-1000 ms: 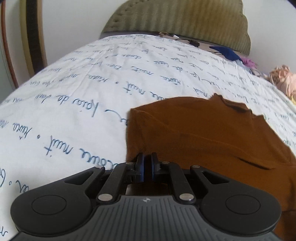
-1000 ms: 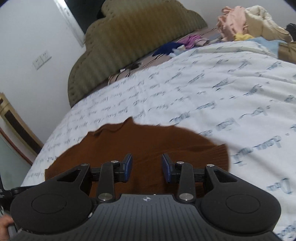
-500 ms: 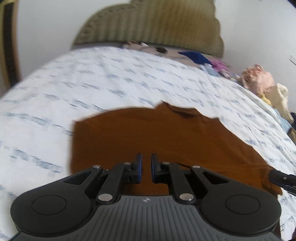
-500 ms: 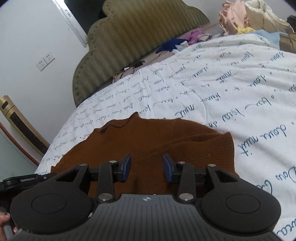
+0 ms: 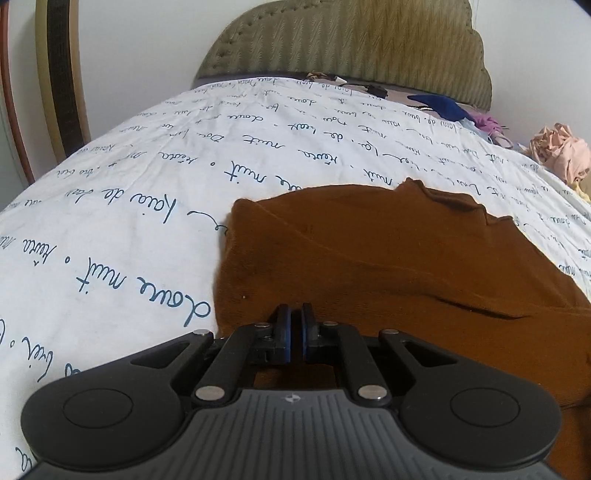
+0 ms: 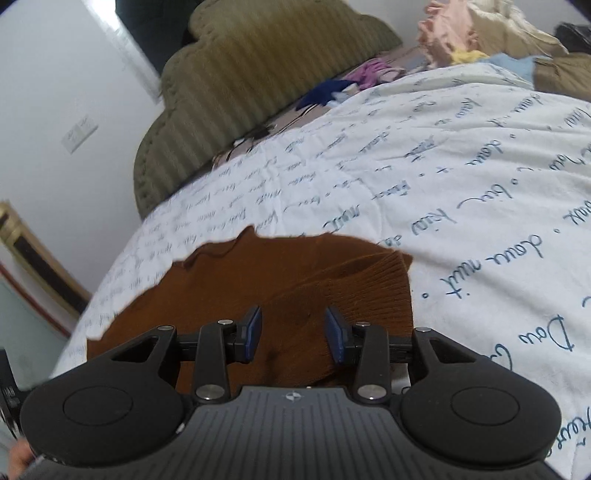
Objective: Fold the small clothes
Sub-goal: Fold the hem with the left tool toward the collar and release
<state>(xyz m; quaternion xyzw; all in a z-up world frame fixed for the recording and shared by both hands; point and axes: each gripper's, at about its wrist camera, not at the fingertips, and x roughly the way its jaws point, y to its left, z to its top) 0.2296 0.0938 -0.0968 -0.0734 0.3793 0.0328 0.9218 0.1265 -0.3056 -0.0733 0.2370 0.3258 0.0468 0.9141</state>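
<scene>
A brown knit garment lies flat on the white bedsheet printed with blue script. My left gripper hovers low over the garment's near left part, its blue pads shut with only a sliver between them. Whether any cloth is pinched there I cannot tell. In the right wrist view the same garment shows its ribbed hem on the right. My right gripper stands open just above the cloth beside that hem, with nothing pressed between its pads. The garment's near edge is hidden under both grippers.
An olive padded headboard closes the far end of the bed. Loose clothes lie near it: a dark blue piece and a pink and cream pile. A wooden frame leans at the left wall. A hand shows at the bottom left.
The left gripper swung right across the garment, then came back to its left side and stayed shut. The right gripper has hardly moved and stays open.
</scene>
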